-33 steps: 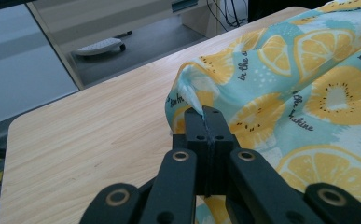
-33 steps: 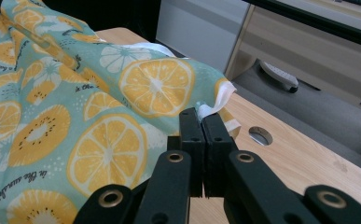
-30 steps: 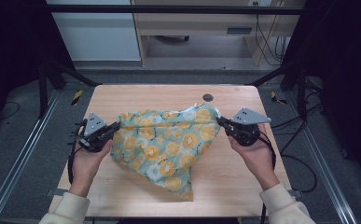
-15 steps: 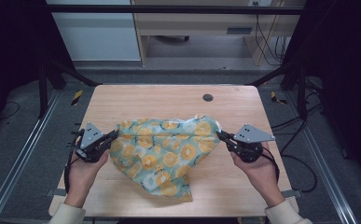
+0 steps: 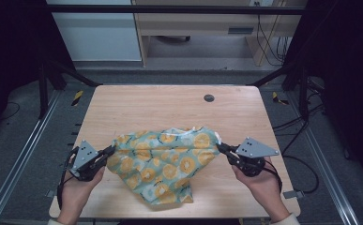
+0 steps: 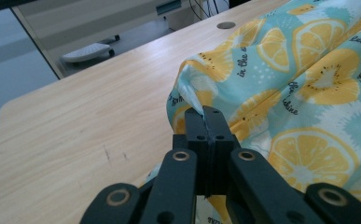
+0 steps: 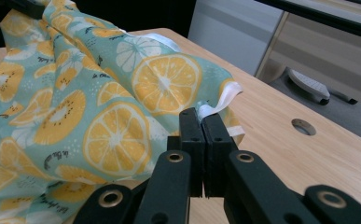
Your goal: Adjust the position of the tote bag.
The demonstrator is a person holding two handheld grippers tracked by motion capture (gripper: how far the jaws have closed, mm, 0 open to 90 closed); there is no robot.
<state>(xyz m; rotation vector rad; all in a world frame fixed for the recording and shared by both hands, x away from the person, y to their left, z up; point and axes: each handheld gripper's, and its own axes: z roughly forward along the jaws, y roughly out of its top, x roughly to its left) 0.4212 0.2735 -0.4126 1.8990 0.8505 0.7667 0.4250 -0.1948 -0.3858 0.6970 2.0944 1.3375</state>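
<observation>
A teal cloth (image 5: 167,161) printed with orange and kiwi slices lies on the near half of a light wooden table (image 5: 160,105), stretched between two hand-held grippers. At the cloth's left edge, the left gripper (image 5: 108,153) sits low over the table, held from behind by the person's left hand (image 5: 78,185); in the left gripper view its black jaws are pressed together on a pinched fold of the fabric's edge (image 6: 197,105), with no gap visible between them. At the cloth's right edge, the right gripper (image 5: 222,149) is held by the right hand (image 5: 259,180), a grey three-cornered plate (image 5: 255,148) on its top; in the right gripper view its jaws are likewise clamped together on the hem, beside a white ribbon-like strip (image 7: 225,99) that pokes out just past the jaw tips. The upper part of the cloth runs roughly taut from one gripper to the other, while the lower part hangs in loose folds that trail to a point (image 5: 177,197) near the table's front edge. The fabric carries small printed lettering (image 6: 242,60), too small to read in full. A round dark grommet (image 5: 209,98) is set in the tabletop well beyond the cloth. Cables (image 5: 306,161) lie on the floor to the table's right.
</observation>
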